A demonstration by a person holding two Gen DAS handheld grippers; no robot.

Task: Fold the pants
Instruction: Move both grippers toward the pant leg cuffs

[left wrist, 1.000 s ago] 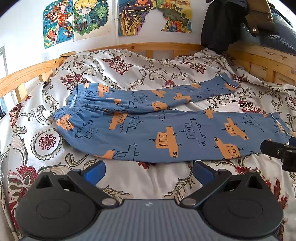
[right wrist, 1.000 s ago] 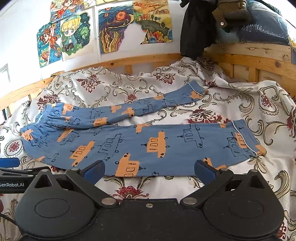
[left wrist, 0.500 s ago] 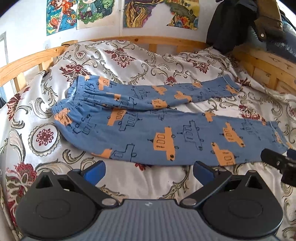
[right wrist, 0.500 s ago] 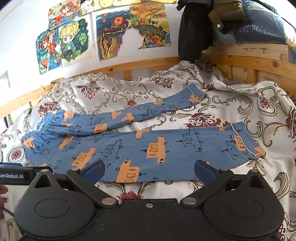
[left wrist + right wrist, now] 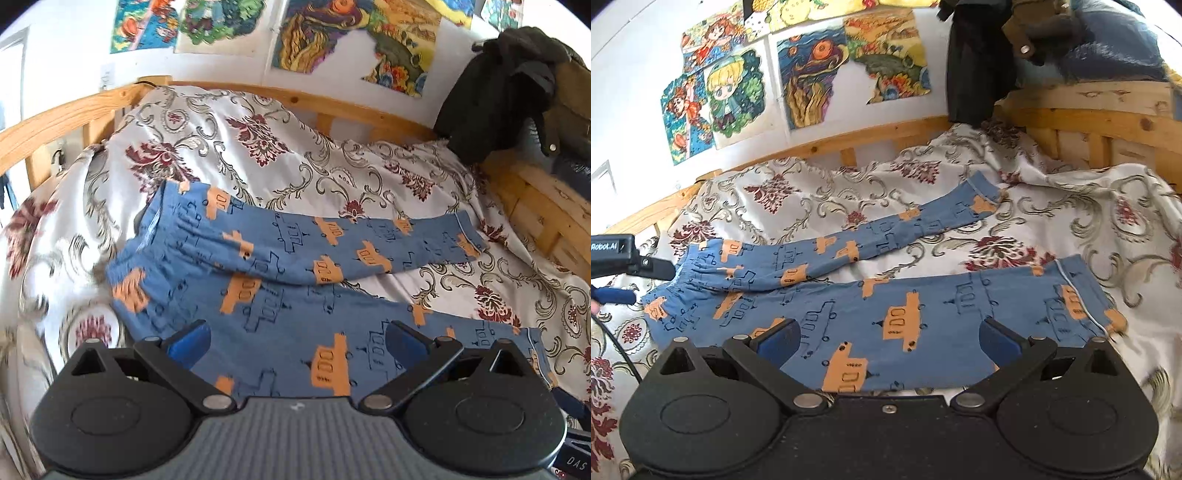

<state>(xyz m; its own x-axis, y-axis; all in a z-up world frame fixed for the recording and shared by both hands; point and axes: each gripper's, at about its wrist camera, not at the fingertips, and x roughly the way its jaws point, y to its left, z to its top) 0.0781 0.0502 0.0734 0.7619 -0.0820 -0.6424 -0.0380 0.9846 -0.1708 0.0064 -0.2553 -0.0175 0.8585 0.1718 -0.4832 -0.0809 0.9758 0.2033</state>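
Note:
Blue pants (image 5: 280, 306) with orange car prints lie spread on the bed, waistband to the left, the two legs splayed apart toward the right. The same pants (image 5: 923, 306) fill the middle of the right wrist view. My left gripper (image 5: 295, 341) hovers open over the near leg close to the waistband, nothing between its blue pads. My right gripper (image 5: 890, 339) is open above the near leg's middle, its cuff (image 5: 1082, 302) to the right. The left gripper's body (image 5: 624, 254) shows at that view's left edge.
A floral bedspread (image 5: 258, 147) covers the bed. A wooden bed rail (image 5: 868, 136) runs along the back and right. Dark clothes (image 5: 513, 85) hang over the back right corner. Drawings (image 5: 812, 81) are stuck on the wall.
Both grippers have moved forward over the near pant leg. The left one shifted toward the waistband. The pants have not moved.

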